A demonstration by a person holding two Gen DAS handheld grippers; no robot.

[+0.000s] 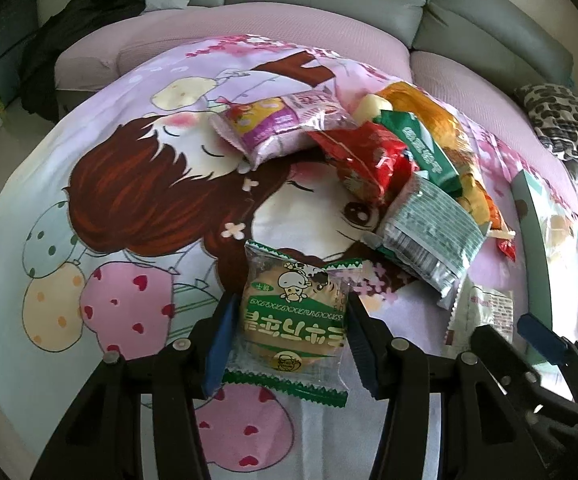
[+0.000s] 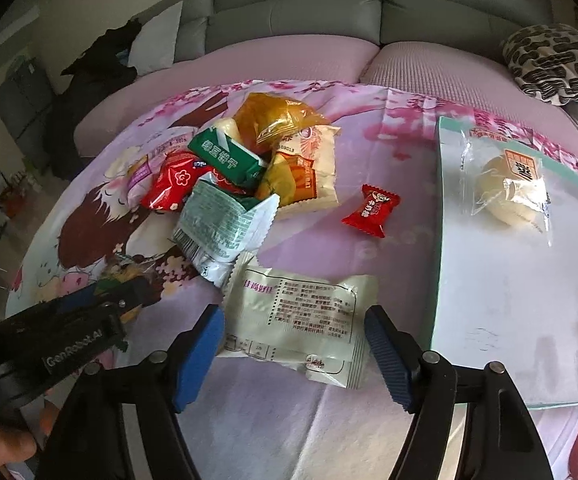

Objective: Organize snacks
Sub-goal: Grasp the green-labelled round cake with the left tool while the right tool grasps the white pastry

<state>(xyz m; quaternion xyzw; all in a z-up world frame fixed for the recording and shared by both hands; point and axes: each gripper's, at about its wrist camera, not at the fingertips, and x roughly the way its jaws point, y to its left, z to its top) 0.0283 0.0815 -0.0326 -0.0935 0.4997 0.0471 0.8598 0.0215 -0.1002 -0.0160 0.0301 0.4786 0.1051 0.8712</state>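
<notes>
Biscuit packet (image 1: 293,320): between left gripper (image 1: 291,344) pads, pressed on both sides, on cartoon cloth (image 1: 129,184).
White packet (image 2: 295,320): flat on cloth, between parted fingers of right gripper (image 2: 295,354), untouched.
Snack heap (image 2: 245,164): beyond both.
Tray (image 2: 489,300): right, holding wrapped bun (image 2: 509,192).
Red candy (image 2: 371,210): between heap and tray.

Your blue ribbed rubbery finger pads (image 2: 389,364) look matt. The clear glossy plastic biscuit wrapper (image 1: 295,320) crinkles; the pale matt printed packet (image 2: 301,324) lies on smooth printed pink cartoon cloth (image 1: 129,208).
</notes>
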